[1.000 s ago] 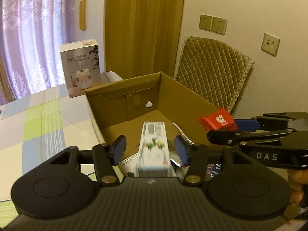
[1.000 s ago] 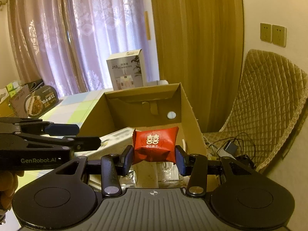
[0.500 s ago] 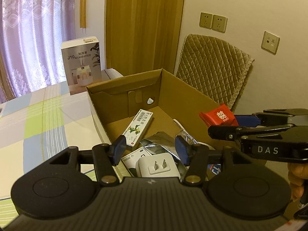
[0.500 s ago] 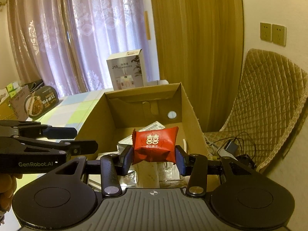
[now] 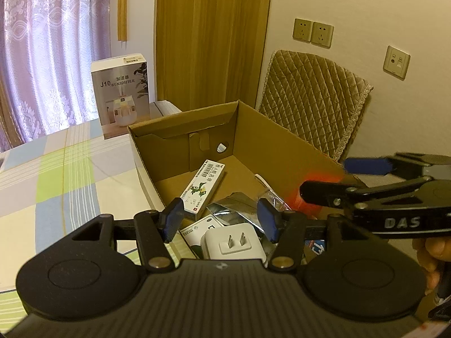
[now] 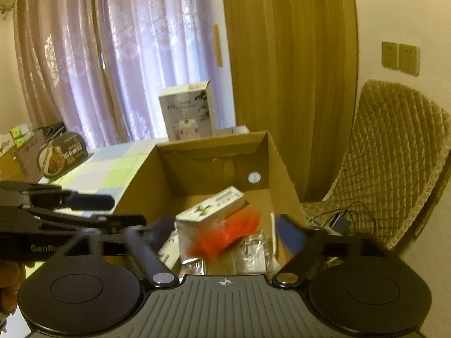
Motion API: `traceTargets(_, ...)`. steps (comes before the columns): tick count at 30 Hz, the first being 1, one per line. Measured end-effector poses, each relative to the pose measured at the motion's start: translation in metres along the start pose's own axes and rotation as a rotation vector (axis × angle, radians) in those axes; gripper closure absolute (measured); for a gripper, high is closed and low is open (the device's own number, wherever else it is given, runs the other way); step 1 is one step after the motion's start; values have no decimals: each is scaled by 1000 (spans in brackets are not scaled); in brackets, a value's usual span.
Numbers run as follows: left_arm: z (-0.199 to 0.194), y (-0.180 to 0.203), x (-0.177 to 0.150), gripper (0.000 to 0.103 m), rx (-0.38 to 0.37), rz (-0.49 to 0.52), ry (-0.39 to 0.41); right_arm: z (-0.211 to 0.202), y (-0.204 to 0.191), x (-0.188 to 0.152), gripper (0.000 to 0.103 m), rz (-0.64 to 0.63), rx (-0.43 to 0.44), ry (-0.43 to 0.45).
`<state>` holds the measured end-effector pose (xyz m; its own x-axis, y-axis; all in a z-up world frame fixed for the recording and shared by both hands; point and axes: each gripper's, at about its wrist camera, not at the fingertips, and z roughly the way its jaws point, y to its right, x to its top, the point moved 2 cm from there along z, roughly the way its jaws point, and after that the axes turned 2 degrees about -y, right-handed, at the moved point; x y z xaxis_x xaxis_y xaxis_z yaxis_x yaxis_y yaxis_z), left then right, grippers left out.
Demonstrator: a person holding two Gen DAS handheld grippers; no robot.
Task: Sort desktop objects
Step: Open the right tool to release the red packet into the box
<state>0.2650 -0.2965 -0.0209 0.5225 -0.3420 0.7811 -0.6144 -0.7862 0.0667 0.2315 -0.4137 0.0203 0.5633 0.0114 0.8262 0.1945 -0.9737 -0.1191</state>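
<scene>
Cardboard box [image 5: 284, 152] open-topped — floor cluttered

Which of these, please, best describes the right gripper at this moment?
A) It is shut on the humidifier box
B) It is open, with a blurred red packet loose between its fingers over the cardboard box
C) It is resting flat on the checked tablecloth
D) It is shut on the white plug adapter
B: the right gripper has its fingers spread wide, and the red packet is a motion blur above the cardboard box.
</scene>
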Motion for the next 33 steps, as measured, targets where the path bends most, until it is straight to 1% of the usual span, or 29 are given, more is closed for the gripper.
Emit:
traceTargets(8, 0, 0, -1, 47, 2, -2, -1, -1, 4, 2, 19, 16, -8, 12)
traceTargets(11, 0, 0, -1, 44, 3, -2, -1, -1, 5, 2, 18, 20, -6, 8)
traceTargets(14, 0, 0, -1, 36, 11, -6, 2, -2, 5, 1, 18, 22, -9, 12)
traceTargets(16, -2, 0, -1, 25, 16, -19, 7, -3, 7, 1, 18, 29, -15, 20)
traceTargets(17, -3, -1, -1, 23, 21, -26, 11, -5, 9, 0, 17, 34, -21, 24)
traceTargets(19, -7, -2, -2, 15, 41, -32, 22, -10, 13, -1, 14, 54, -44, 33)
traceTargets(23, -18, -5, -5, 10, 38, -47, 31, -19, 23, -4, 11, 84, -73, 45)
traceTargets(27, -32, -5, -14, 7, 25, -71, 24, -32, 28, -11, 8, 79, -94, 35)
traceTargets(29, -41, -4, -19, 5, 26, -75, 32, -42, 29, -15, 7, 92, -90, 41)
traceTargets(30, -47, -4, -22, 2, 29, -75, 41, -47, 30, -17, 6, 100, -84, 44)
traceTargets(33, -68, -2, -33, 2, 52, -73, 67, -66, 31, -27, 2, 140, -76, 66)
